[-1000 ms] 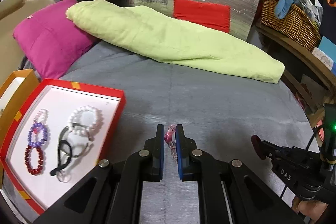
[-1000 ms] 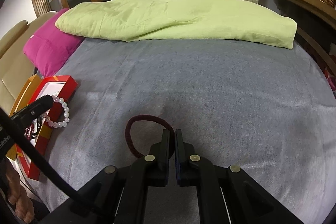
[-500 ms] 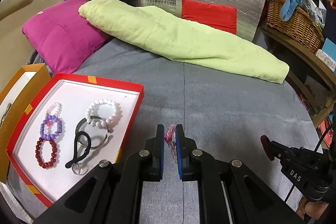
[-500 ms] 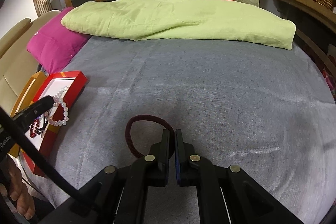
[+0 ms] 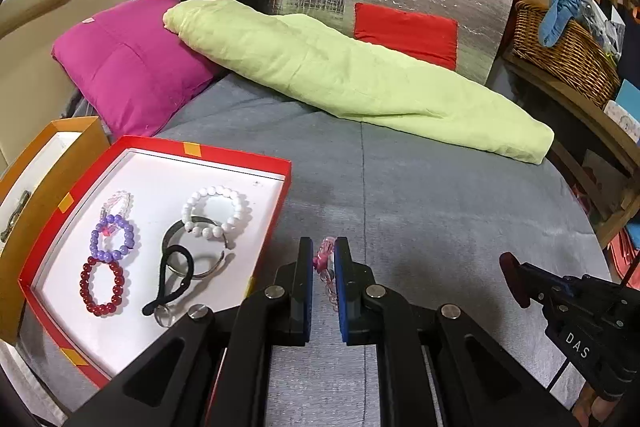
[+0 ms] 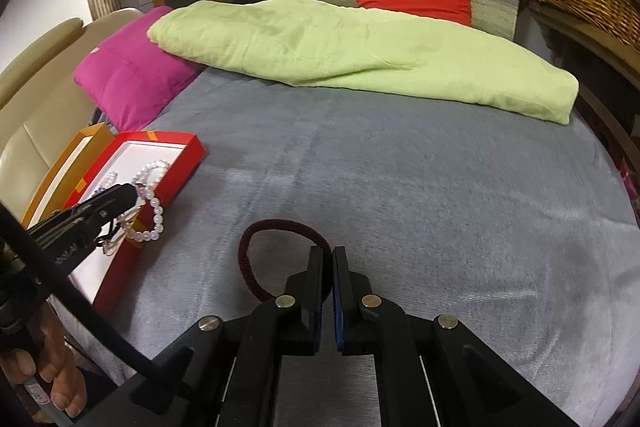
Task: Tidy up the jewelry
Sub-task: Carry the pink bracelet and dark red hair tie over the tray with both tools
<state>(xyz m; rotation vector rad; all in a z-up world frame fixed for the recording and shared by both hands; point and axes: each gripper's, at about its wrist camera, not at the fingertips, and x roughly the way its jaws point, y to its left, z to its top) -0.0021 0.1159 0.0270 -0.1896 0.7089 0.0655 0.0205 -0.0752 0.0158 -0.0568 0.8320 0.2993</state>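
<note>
My left gripper [image 5: 323, 255] is shut on a pale pink beaded bracelet [image 5: 326, 269], held above the grey bed just right of the red jewelry box [image 5: 280, 183]. In the right wrist view the bracelet [image 6: 154, 213] hangs from the left gripper [image 6: 132, 193] beside the box [image 6: 188, 157]. The box holds a white bead bracelet [image 5: 216, 211], a purple one [image 5: 114, 237], a dark red one [image 5: 102, 287], a black hair tie [image 5: 170, 279] and a metal bangle [image 5: 192, 249]. My right gripper [image 6: 327, 259] is shut on a dark maroon hair tie [image 6: 276, 227], its loop above the bed.
A light green folded blanket [image 5: 352, 79] and a magenta pillow [image 5: 128, 63] lie at the far end of the grey bed [image 6: 400, 167]. An orange box [image 5: 52, 155] stands left of the red box. A wicker basket [image 5: 560, 47] sits on the right shelf.
My left gripper has carried the pink bracelet closer to the red box, which now shows more fully. My right gripper still holds the maroon hair tie and has shifted a little.
</note>
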